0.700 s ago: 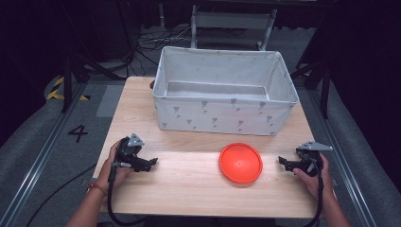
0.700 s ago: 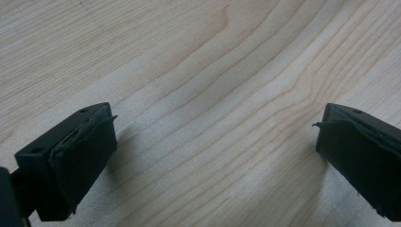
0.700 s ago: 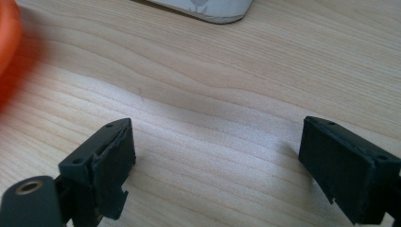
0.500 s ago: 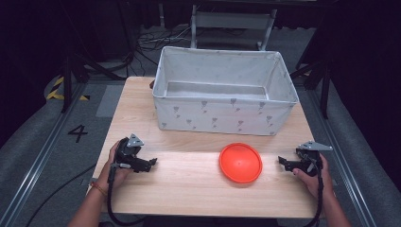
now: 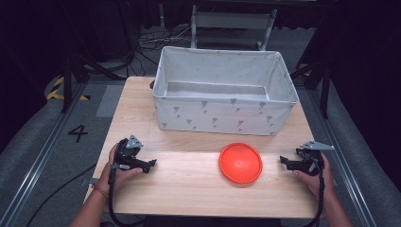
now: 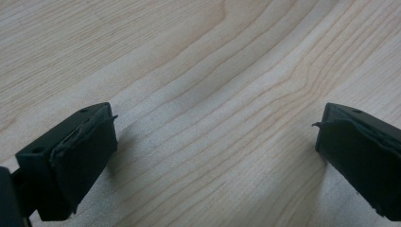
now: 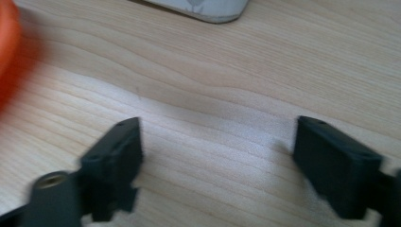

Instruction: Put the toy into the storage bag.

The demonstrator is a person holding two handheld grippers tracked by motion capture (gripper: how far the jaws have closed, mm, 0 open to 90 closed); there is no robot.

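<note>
An orange round plate [image 5: 240,162] lies on the wooden table [image 5: 189,179], right of centre, in front of a white fabric bin [image 5: 224,90]. My left gripper [image 5: 150,165] rests low over the table at the left, held by a hand, its jaws wide apart over bare wood [image 6: 213,123]. At the right edge my right gripper [image 5: 283,161] points toward the plate, a short gap away from it. Its jaws are also spread over bare wood [image 7: 217,142]. The plate's orange rim [image 7: 7,42] shows at the left edge of the right gripper view.
The bin stands empty across the back half of the table; its bottom corner [image 7: 208,9] appears in the right gripper view. Dark floor, cables and a metal frame [image 5: 231,21] surround the table. Bare wood lies between the two grippers.
</note>
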